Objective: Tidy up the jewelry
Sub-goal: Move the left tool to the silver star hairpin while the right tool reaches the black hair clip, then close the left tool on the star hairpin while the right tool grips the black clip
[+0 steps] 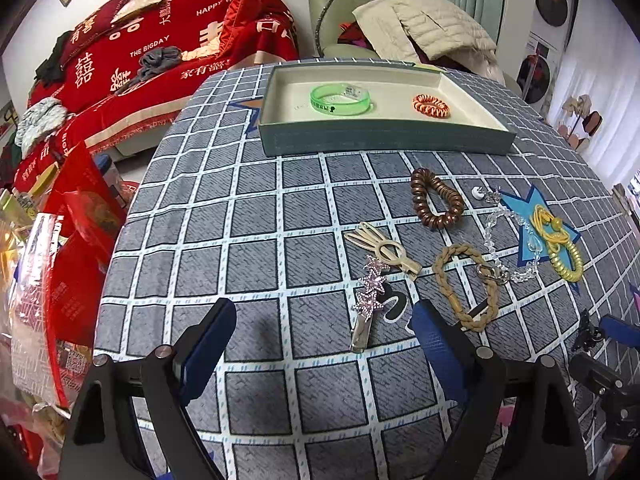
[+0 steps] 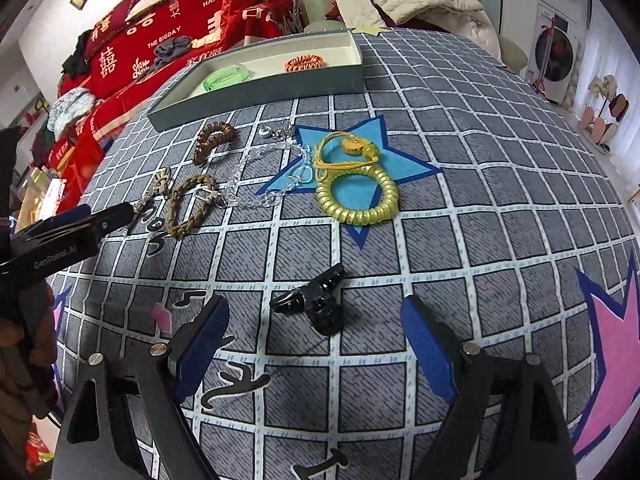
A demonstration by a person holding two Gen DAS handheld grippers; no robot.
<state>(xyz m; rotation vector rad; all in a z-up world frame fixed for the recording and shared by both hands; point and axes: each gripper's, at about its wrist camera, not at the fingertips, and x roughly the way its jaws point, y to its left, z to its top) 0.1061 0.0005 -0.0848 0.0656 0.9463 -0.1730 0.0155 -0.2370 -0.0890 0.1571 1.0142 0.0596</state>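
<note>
Behind my table the room is crowded: a sofa under a red blanket (image 1: 160, 48) printed with white characters, a green armchair (image 1: 360, 4) piled with a cream quilted jacket (image 1: 432, 20), and a washing machine (image 2: 556, 60) against the far right wall. The table itself wears a grey checked cloth (image 1: 256, 216) with white grid lines, blue and pink stars and black lettering.

At the far edge sits the open tray (image 1: 384, 140), grey outside and cream inside. In it lie a green bangle (image 1: 342, 98) and an orange coil tie (image 1: 431, 106), apart from each other.

The rest lies loose on the cloth in front of the tray: a yellow coil tie (image 2: 356, 196) on the blue star, a clear bead chain (image 2: 260, 176) beside it, a braided tan loop (image 1: 466, 288), a brown coil tie (image 1: 438, 200), a cream hair clip (image 1: 386, 250), and a pink star clip (image 1: 370, 300).

My left tongs (image 1: 324, 332) hang spread wide, holding nothing, the pink star clip between the tips. My right tongs (image 2: 316, 328) are likewise spread and empty, with a small black claw clip (image 2: 316, 300) lying between them on the cloth.
</note>
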